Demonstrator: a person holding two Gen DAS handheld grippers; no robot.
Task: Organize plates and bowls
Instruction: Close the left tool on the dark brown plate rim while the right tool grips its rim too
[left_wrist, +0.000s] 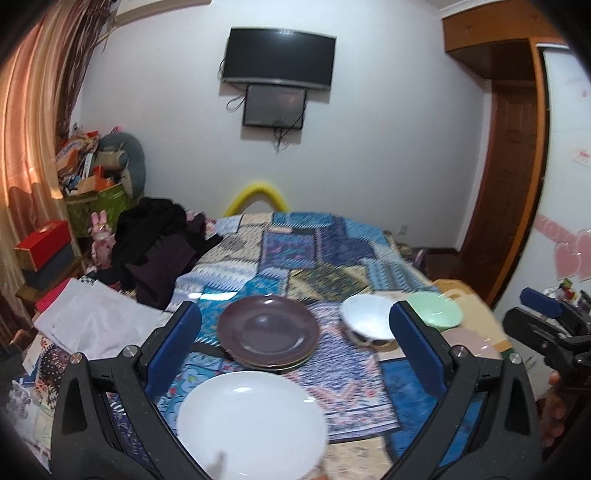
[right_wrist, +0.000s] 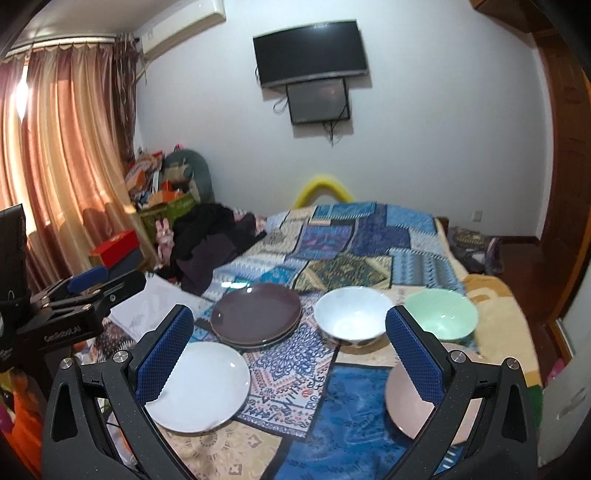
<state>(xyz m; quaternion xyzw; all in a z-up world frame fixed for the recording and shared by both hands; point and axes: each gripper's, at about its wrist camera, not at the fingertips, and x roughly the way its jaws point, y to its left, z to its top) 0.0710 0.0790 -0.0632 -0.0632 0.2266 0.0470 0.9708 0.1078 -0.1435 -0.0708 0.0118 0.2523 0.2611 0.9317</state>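
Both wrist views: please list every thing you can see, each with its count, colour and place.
brown plates: stack, at least two, dark brown, bed centre-left
white plate: one, white, near left
pink plate: one, pink, near right, partly behind a finger
white bowl: one, white, centre, stacked on a patterned one
green bowl: one, mint green, right of the white bowl
quilt: one, blue patchwork, covers the bed
screens: two, black, on wall
curtain: orange, left
left gripper: black, blue pads, open
right gripper: same, open
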